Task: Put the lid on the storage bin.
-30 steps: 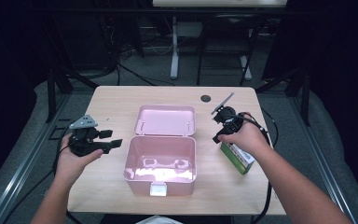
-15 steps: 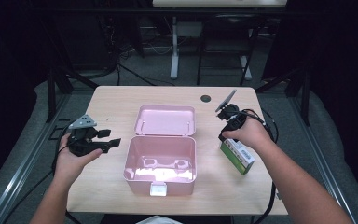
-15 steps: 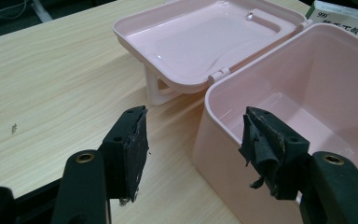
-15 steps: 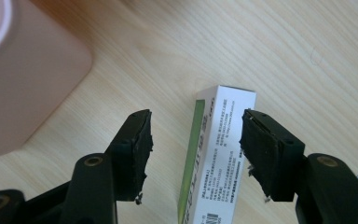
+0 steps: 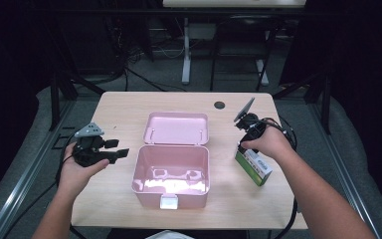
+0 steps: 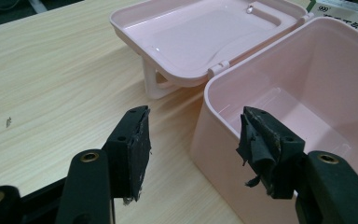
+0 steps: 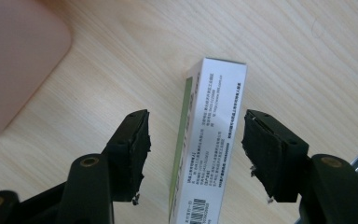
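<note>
1. Bare tabletop is left between the open pink plastic box and the green-and-white cardboard carton.
2. The back is blocked by the box's laid-back pink lid.
3. Free room is offered by the wooden table's left side.

Both forearms bare, no sleeves showing. The black handheld left gripper carries a grey three-cornered plate on top; the black right gripper wears a dark plate and trails a black cable. Up close, each jaw is matte black with frayed, worn pads and brass-ringed screw holes
</note>
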`<state>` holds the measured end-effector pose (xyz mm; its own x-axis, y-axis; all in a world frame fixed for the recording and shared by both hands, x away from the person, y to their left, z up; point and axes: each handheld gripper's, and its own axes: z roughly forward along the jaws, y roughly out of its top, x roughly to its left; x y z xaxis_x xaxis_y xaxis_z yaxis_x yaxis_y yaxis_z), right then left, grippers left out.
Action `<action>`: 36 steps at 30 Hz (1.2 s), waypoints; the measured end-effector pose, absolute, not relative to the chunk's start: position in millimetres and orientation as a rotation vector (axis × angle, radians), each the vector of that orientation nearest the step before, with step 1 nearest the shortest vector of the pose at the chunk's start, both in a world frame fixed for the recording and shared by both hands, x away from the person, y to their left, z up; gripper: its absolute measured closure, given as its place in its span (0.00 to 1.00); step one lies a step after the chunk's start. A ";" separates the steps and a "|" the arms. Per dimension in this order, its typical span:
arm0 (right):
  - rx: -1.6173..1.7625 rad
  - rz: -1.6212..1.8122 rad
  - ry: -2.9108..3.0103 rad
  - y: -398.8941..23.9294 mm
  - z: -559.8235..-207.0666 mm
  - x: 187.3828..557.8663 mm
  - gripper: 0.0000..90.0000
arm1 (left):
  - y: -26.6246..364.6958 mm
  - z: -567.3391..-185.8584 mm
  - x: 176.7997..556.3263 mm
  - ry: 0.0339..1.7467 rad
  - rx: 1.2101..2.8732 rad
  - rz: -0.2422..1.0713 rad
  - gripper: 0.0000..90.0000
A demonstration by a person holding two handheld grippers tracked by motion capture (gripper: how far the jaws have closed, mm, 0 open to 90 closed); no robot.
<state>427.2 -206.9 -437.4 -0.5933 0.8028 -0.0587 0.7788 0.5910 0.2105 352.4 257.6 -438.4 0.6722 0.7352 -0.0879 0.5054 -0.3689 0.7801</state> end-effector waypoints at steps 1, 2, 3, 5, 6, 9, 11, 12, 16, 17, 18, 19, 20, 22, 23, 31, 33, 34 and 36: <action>1.335 0.239 2.669 -208.5 -438.6 427.8 0.45 | 257.6 -438.6 352.4 0.957 2.048 0.350 0.47; 1.348 0.228 2.668 -209.6 -439.4 428.1 0.45 | 257.5 -439.3 352.6 0.956 2.043 0.358 0.47; 1.349 0.225 2.665 -211.3 -440.8 428.5 0.45 | 257.8 -439.0 352.6 0.960 2.050 0.350 0.47; 1.365 0.211 2.662 -213.7 -443.3 429.2 0.45 | 257.5 -439.9 353.0 0.960 2.049 0.353 0.47; 1.366 0.197 2.665 -214.7 -444.7 429.5 0.45 | 257.4 -439.9 353.2 0.960 2.052 0.350 0.47; 1.369 0.181 2.668 -216.5 -448.3 429.8 0.46 | 257.0 -440.3 353.3 0.960 2.050 0.359 0.47; 1.373 0.180 2.671 -218.2 -451.6 429.8 0.46 | 257.5 -440.0 353.2 0.961 2.050 0.360 0.47; 1.376 0.172 2.674 -218.6 -452.4 429.6 0.46 | 257.8 -439.9 353.2 0.962 2.049 0.359 0.47; 1.398 0.148 2.683 -221.8 -458.4 429.0 0.46 | 257.9 -440.1 353.2 0.964 2.048 0.357 0.47; 1.404 0.158 2.681 -223.0 -461.1 428.8 0.46 | 257.6 -440.6 353.3 0.964 2.045 0.359 0.47; 1.403 0.145 2.686 -223.9 -461.7 428.9 0.46 | 257.6 -440.6 353.4 0.965 2.049 0.358 0.47; 1.402 0.141 2.689 -224.6 -462.4 429.0 0.46 | 257.2 -441.0 353.5 0.967 2.047 0.358 0.47; 1.407 0.153 2.684 -225.3 -464.1 428.7 0.47 | 257.3 -441.1 353.7 0.966 2.052 0.353 0.47; 1.412 0.147 2.688 -226.9 -465.2 428.4 0.47 | 257.2 -441.5 353.9 0.967 2.051 0.354 0.47; 1.414 0.152 2.685 -227.1 -465.9 428.2 0.48 | 257.2 -441.6 354.0 0.968 2.051 0.354 0.47; 1.429 0.136 2.680 -228.5 -471.9 427.0 0.50 | 257.2 -442.5 354.5 0.969 2.056 0.354 0.47; 1.425 0.133 2.681 -228.6 -473.2 426.9 0.51 | 257.1 -442.9 354.8 0.970 2.056 0.351 0.47; 1.428 0.134 2.681 -228.6 -473.6 426.9 0.51 | 257.2 -442.9 354.9 0.971 2.056 0.351 0.47; 1.431 0.126 2.683 -228.6 -474.4 427.0 0.52 | 257.4 -443.1 354.9 0.973 2.051 0.354 0.47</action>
